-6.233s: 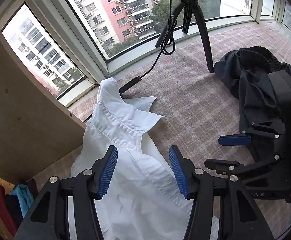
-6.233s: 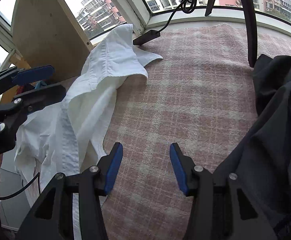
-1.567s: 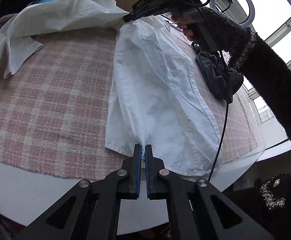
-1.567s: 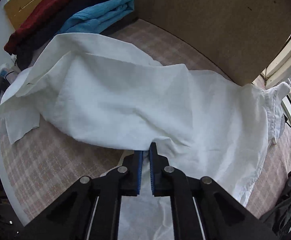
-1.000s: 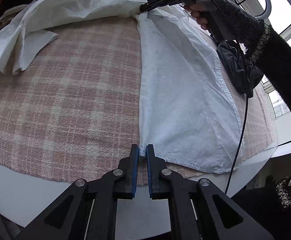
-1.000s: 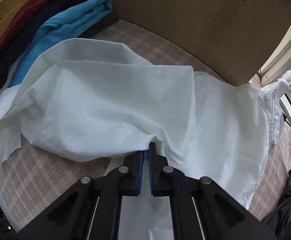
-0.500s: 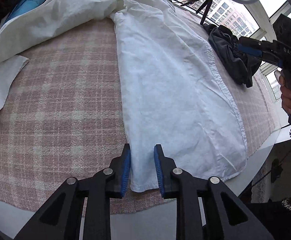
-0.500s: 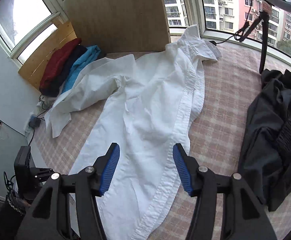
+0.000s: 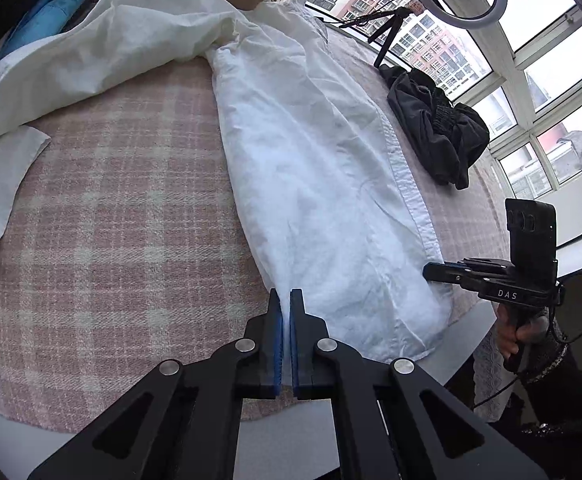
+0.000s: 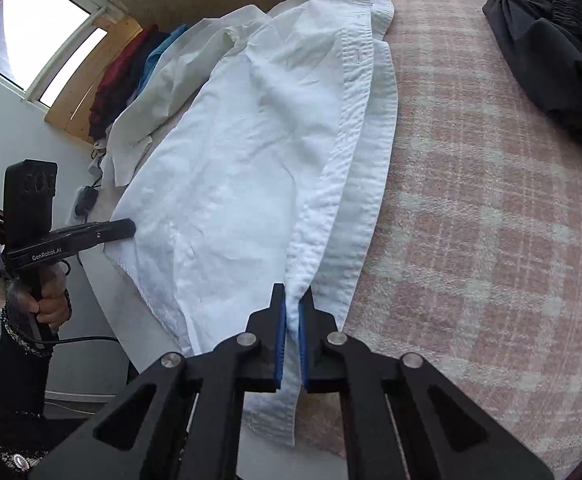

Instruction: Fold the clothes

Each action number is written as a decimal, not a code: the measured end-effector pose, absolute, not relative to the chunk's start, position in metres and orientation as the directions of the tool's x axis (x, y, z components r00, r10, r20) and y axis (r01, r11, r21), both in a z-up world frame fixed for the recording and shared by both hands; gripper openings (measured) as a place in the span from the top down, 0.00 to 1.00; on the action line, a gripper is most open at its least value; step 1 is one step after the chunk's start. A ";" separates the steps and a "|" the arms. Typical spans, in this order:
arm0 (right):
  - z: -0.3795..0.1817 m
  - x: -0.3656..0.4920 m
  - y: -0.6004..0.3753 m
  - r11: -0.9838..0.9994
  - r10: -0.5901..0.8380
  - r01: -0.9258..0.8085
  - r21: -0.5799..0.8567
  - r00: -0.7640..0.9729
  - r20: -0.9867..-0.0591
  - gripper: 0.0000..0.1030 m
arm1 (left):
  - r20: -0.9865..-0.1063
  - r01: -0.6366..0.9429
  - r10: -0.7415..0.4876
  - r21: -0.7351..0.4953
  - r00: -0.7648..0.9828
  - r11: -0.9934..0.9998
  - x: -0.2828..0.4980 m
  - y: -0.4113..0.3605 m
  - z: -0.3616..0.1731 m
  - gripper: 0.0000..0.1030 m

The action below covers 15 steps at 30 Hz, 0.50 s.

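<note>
1. The white shirt (image 9: 315, 184) lies lengthwise on the plaid-covered surface (image 9: 123, 216), one sleeve flung aside.
2. The left tool (image 9: 285, 340) pinches the hem's side corner; the right tool (image 10: 289, 344) pinches the button-placket corner.
3. Thin, limp, creasing cotton: it likely needs hems and seams gripped, kept taut.

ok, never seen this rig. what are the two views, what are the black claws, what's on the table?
No robot arm here: a person holds a two-finger tool in each hand, with a fisheye camera on each looking along its fingers. One picture is from the left tool, the other from the right tool; each view also shows the other tool off to the side.

On the pink plaid cloth lies a white shirt, spread lengthwise, one sleeve flung out sideways. A crumpled dark garment sits beside it, apart.

Both tools are shut on the shirt's bottom end: the left on one side edge, the right on the front band edge.
</note>
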State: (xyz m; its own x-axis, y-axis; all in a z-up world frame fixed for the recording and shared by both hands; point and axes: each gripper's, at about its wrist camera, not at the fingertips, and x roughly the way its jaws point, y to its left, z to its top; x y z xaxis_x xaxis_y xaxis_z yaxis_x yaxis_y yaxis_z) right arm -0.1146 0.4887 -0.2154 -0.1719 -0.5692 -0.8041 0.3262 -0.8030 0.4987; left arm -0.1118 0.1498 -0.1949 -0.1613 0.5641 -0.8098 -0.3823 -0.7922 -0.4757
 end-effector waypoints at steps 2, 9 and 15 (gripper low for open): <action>-0.198 -0.112 0.488 -0.775 -0.612 0.333 0.538 -0.179 -0.770 0.95 | -0.818 -0.401 0.543 -0.440 -0.190 -0.803 -0.110 0.142 -0.181 0.98; -0.197 -0.103 0.479 -0.799 -0.570 0.307 0.517 -0.111 -0.814 0.91 | -0.888 -0.399 0.439 -0.356 -0.136 -0.845 -0.112 0.137 -0.214 0.97; -0.163 -0.112 0.503 -0.831 -0.513 0.317 0.457 -0.117 -0.851 0.79 | -0.907 -0.393 0.373 -0.277 -0.194 -0.877 -0.117 0.116 -0.187 0.94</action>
State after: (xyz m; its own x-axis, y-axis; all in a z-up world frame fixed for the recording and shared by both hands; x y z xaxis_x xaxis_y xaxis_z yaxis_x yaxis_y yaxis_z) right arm -0.1122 0.5034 -0.1635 -0.1171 -0.5125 -0.8506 0.3166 -0.8311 0.4572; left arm -0.1172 0.1157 -0.1868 -0.1940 0.3731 -0.9073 -0.3927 -0.8771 -0.2766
